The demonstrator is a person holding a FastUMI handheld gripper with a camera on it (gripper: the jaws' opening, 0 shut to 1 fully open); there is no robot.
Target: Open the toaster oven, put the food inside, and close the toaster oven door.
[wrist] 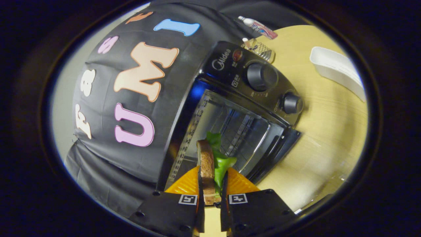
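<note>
The sandwich (208, 171) is being held between the fingers of the gripper (212, 184), nearly closed on it, just ahead of the open toaster oven (250, 98) on the desk (329, 131). The placing step is judged to be in hand: next, the sandwich needs to be carried into the cavity, onto the rack, and released.

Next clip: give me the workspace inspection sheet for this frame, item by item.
Surface: light wooden table, bare near the oven.
Job's things: toaster oven with its door open, rack visible inside; sandwich of bread and green lettuce held just before the opening.
Clutter: white tray, small wire rack and a tube beyond the oven.
Grippers: gripper shut on the sandwich, both fingers pressing its sides.
Cables: nothing seen.
Surroundings: black cloth booth wall behind the oven.
</note>
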